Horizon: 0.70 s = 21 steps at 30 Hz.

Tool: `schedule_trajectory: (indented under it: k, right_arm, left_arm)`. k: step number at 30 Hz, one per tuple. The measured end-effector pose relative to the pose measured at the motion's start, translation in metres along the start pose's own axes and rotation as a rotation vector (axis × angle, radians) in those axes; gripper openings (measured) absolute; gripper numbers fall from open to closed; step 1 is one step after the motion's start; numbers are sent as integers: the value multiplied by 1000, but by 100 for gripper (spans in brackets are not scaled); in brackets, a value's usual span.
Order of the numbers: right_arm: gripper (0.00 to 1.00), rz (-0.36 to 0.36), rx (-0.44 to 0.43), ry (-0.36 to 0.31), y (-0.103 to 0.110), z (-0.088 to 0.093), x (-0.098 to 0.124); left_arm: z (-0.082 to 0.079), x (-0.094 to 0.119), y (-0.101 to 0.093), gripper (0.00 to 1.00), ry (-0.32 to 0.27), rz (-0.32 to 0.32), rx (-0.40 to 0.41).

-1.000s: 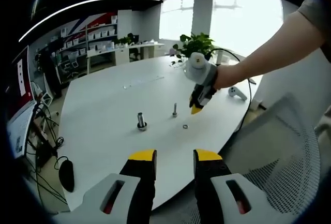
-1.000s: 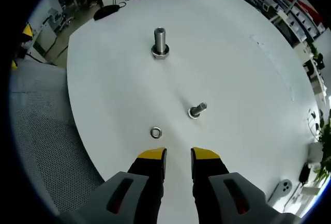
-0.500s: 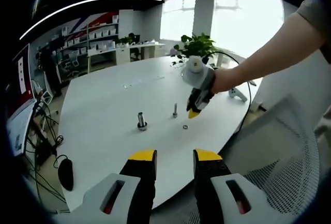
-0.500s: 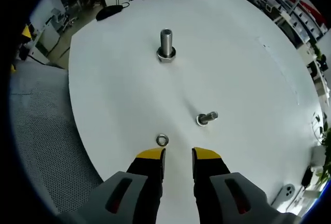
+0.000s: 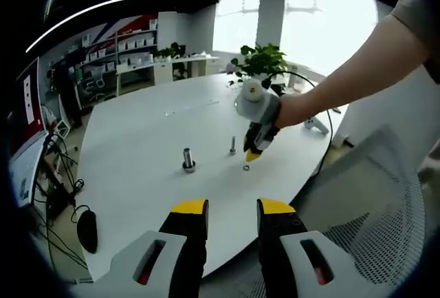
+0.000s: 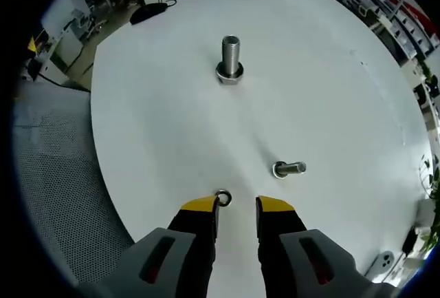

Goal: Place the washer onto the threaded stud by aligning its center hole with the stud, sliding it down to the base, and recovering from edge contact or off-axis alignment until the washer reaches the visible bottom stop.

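Your right gripper [image 6: 235,205] hangs over the white desk [image 6: 165,126] near the edge that borders the grey mesh chair [image 6: 55,181], its yellow-tipped jaws apart with a narrow gap and holding nothing. The washer [image 6: 223,198] lies flat on the desk right at the tip of the left-hand jaw, at the mouth of the gap; whether the jaw touches it cannot be told. Just beyond it, further in from the edge, the slim threaded stud [image 6: 288,168] stands on its base, apart from the washer. Well past both, toward the middle of the desk, the thicker stud [image 6: 229,59] stands upright in its nut base.

In the left gripper view your left gripper [image 5: 232,210] is held back off the desk's near edge, jaws parted and empty. From there the right gripper [image 5: 251,154] shows at the end of your arm [image 5: 344,78], its tips pointing down over the washer [image 5: 246,168], with the slim stud [image 5: 232,146] just beside and the thicker stud [image 5: 188,160] further along. A potted plant [image 5: 261,57] stands at the desk's far edge.
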State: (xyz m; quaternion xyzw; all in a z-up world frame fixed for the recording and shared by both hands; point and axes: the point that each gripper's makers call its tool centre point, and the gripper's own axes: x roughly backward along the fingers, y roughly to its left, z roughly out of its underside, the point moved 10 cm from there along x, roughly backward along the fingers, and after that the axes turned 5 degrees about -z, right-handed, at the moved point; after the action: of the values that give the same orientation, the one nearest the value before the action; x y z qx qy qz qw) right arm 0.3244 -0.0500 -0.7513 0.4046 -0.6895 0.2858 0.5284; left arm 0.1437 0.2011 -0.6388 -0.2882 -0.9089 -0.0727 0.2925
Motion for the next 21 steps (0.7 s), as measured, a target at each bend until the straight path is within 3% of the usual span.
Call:
schedule_trajectory:
  k: [21]
  right_arm:
    - [28,-44,16,9,10,2,-12]
  left_arm:
    - [-1,0,-1,26,0,4,-4]
